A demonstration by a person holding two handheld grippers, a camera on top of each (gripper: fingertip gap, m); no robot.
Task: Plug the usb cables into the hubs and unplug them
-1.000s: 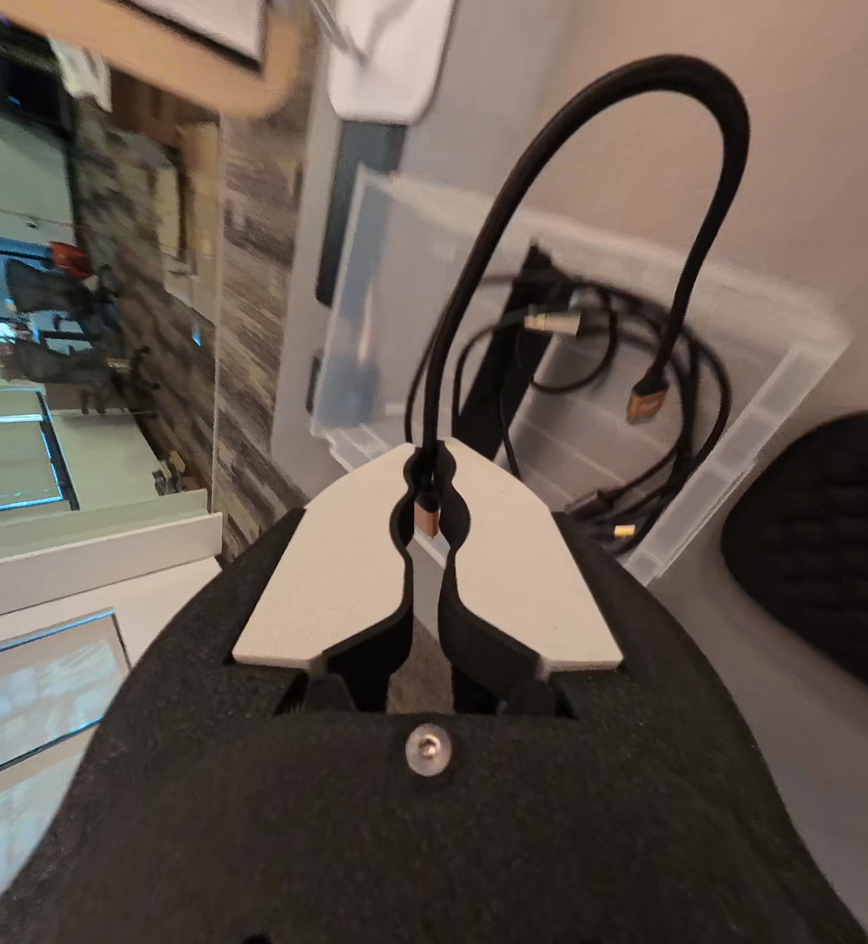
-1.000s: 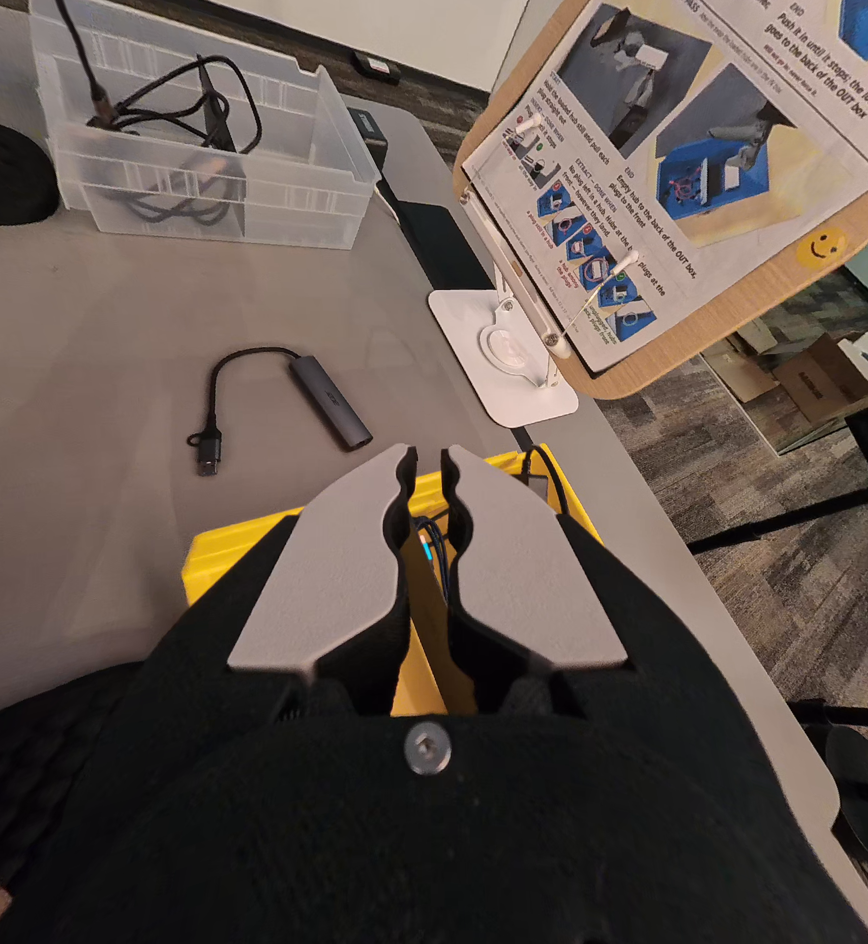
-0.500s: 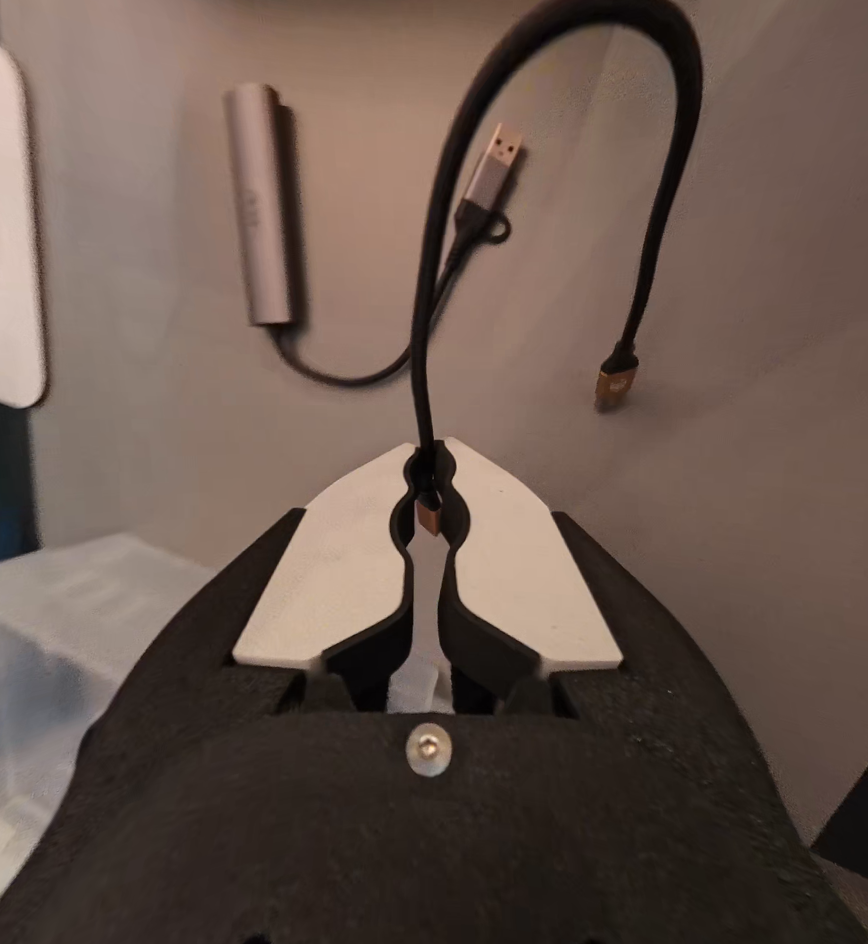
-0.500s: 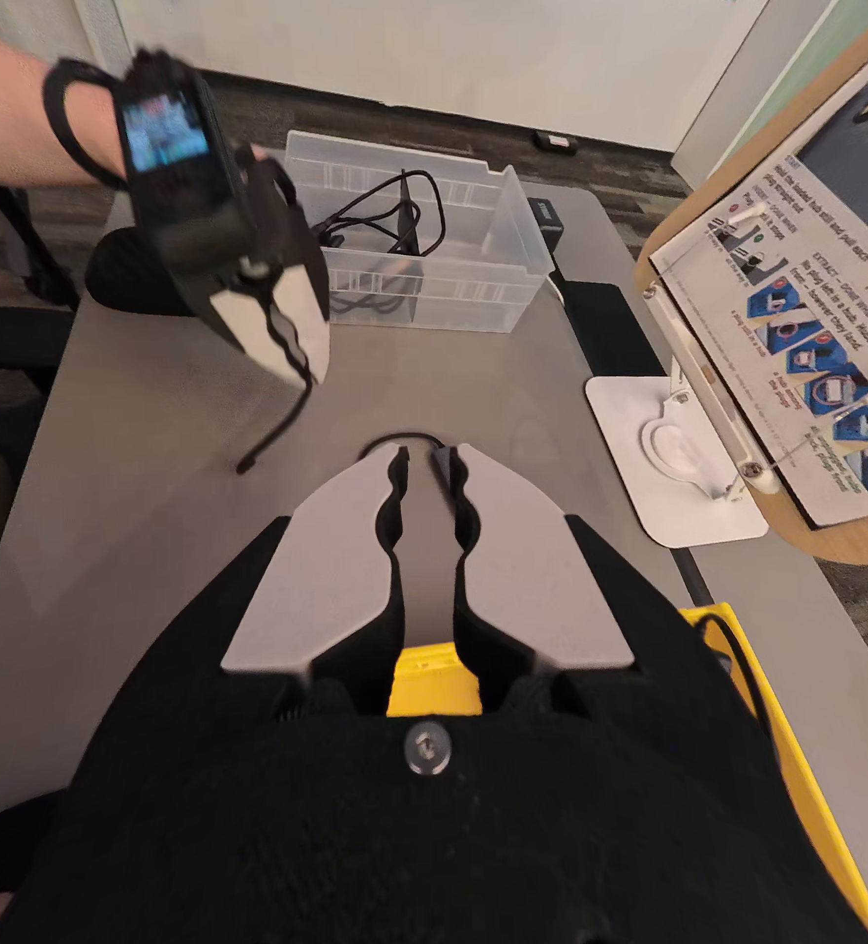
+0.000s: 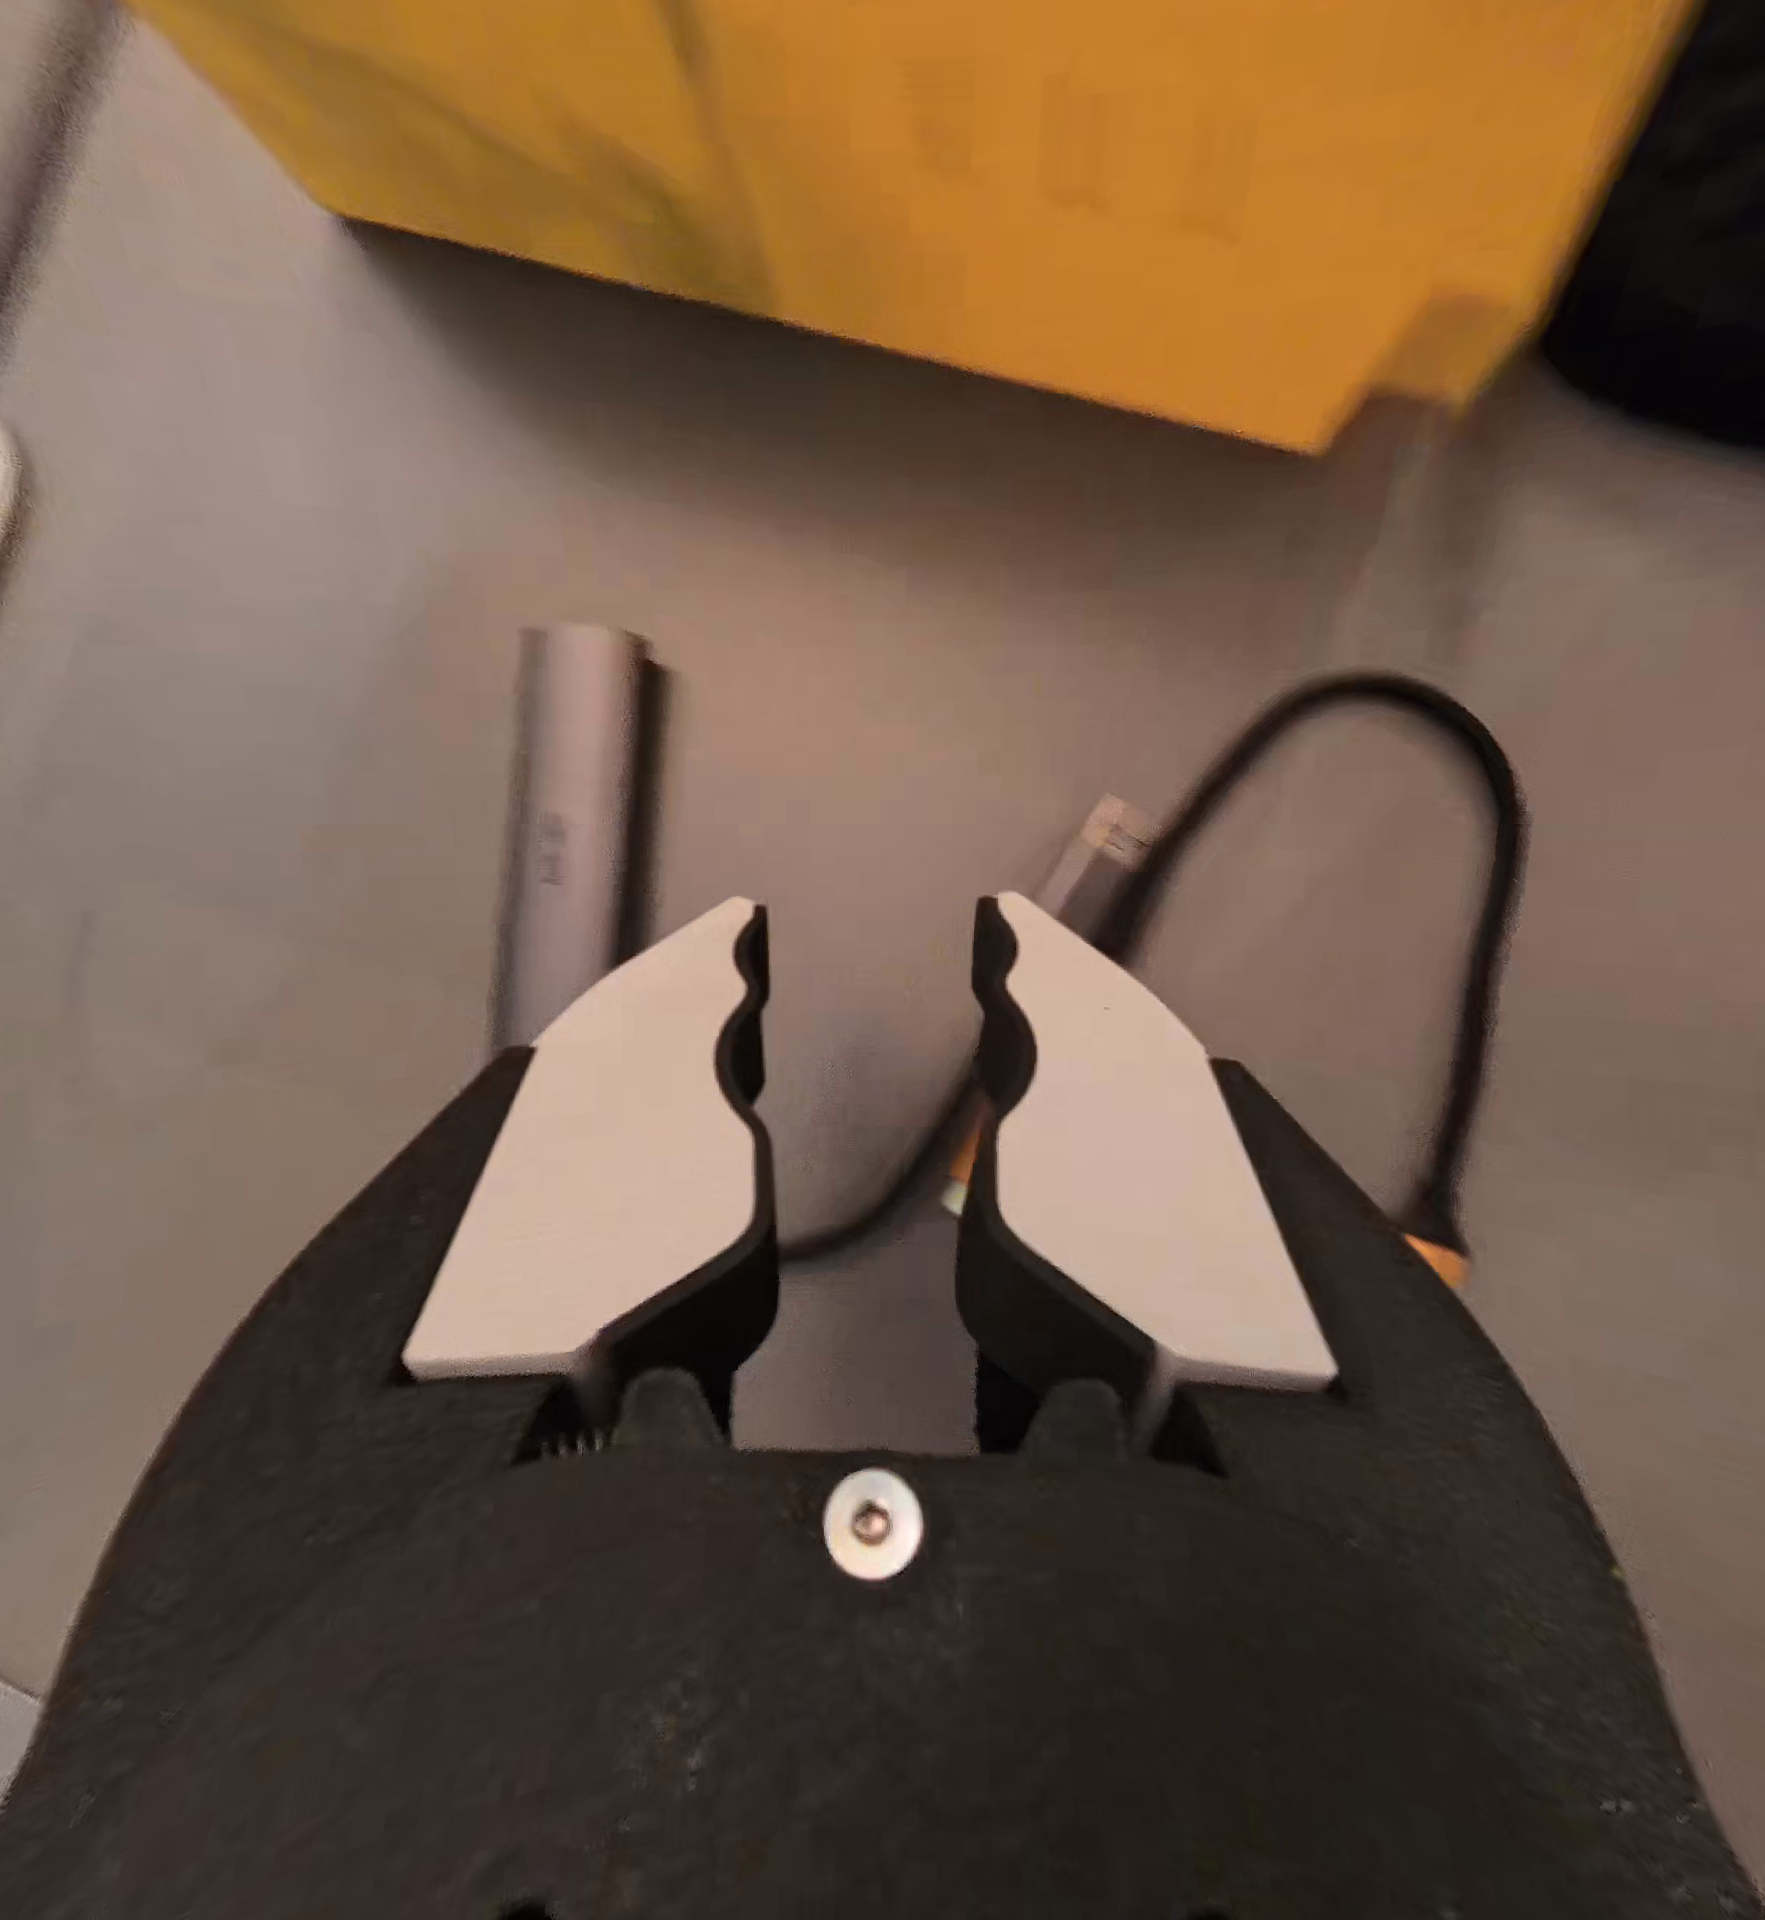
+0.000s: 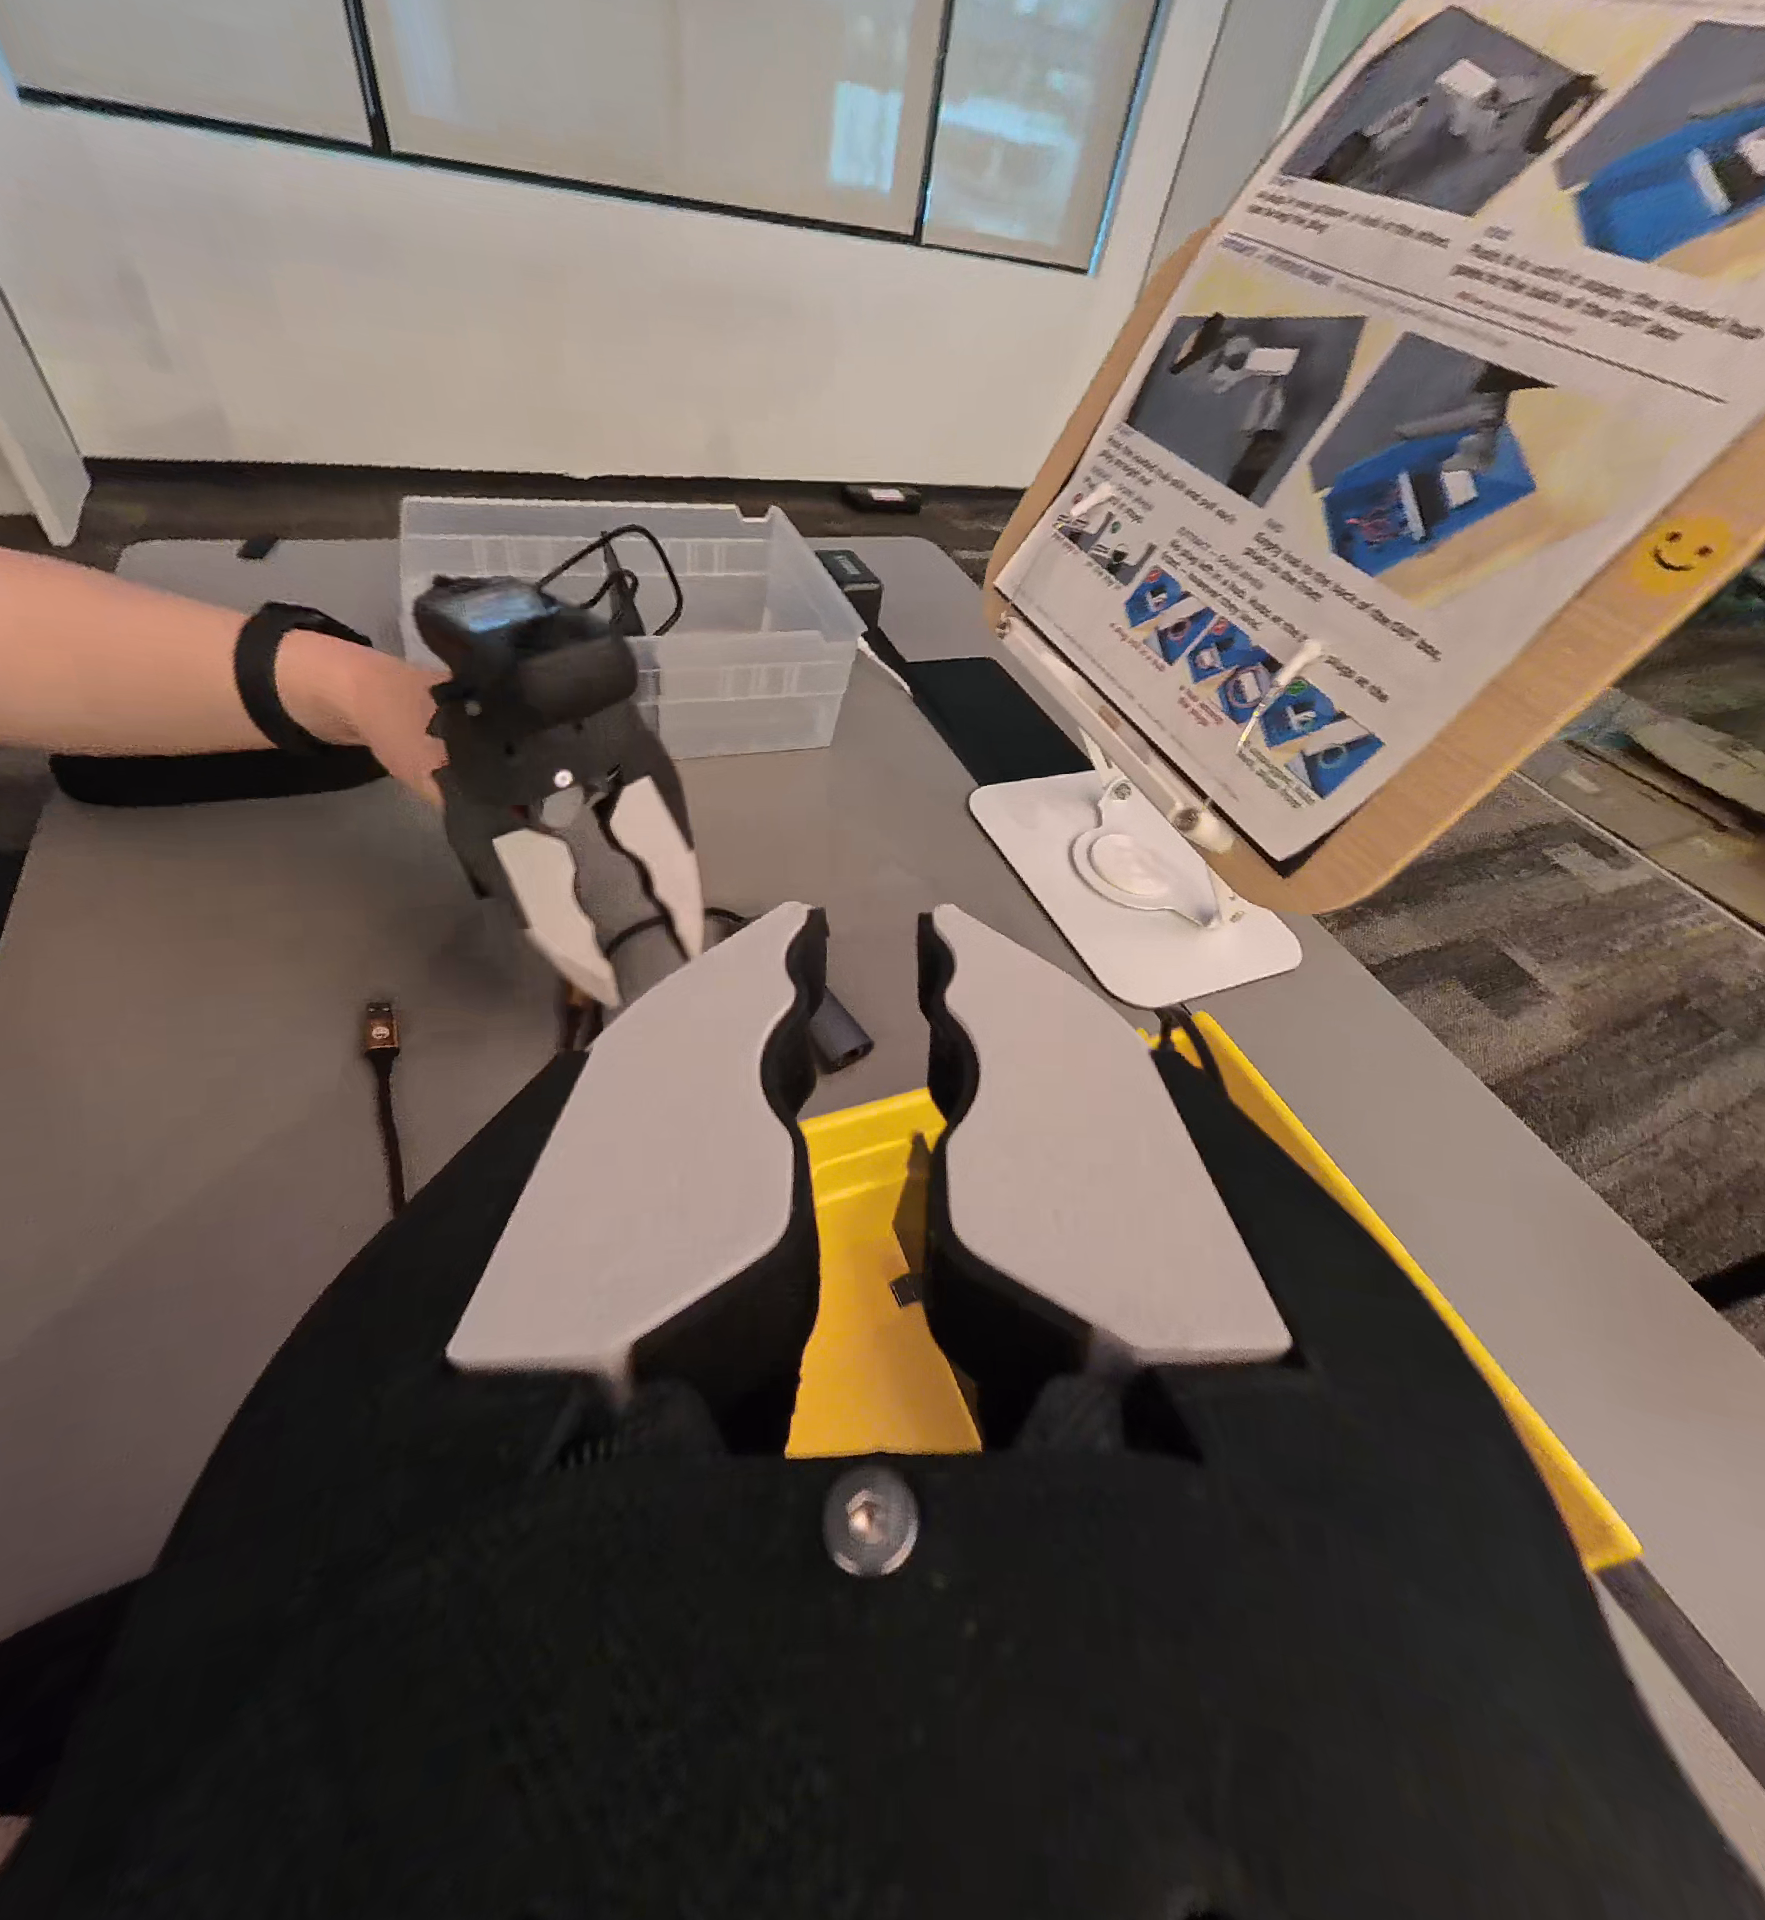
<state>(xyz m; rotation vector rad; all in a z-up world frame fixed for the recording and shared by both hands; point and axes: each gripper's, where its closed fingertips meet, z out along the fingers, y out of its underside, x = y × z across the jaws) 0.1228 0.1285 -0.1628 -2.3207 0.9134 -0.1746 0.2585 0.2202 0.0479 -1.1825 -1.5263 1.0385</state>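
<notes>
The left gripper [image 5: 870, 914] hangs low over the grey table [image 5: 234, 831] with its two pale fingers spread apart and nothing between them. Just past its left finger lies the grey hub [image 5: 571, 831], a slim metal bar flat on the table, pointing toward the yellow bin [image 5: 961, 156] beyond it. The hub's own short lead curls under the gripper and ends in a silver plug [image 5: 1101, 847] just beside the right finger. A black cable [image 5: 1480, 831] lies loose on the table to the right, bent in an arch, with a copper-coloured plug [image 5: 1439, 1252] at its near end; its other end shows as a bit of copper tucked behind the right finger.

From the right side, the left gripper [image 6: 639, 951] shows farther off, held by a hand [image 6: 379, 707] with a black wristband, its tips close to the table. The same cable's copper plug [image 6: 379, 1029] rests well to its side.

The right gripper [image 6: 870, 925] hovers above the yellow bin [image 6: 1304, 1174], its fingers parted and empty, with the end of the hub [image 6: 836, 1039] visible through the gap. Farther back sits a clear bin [image 6: 753, 665] with dark cables inside, and to the right a white stand [image 6: 1138, 894] carries a tilted board of printed sheets [image 6: 1429, 468].
</notes>
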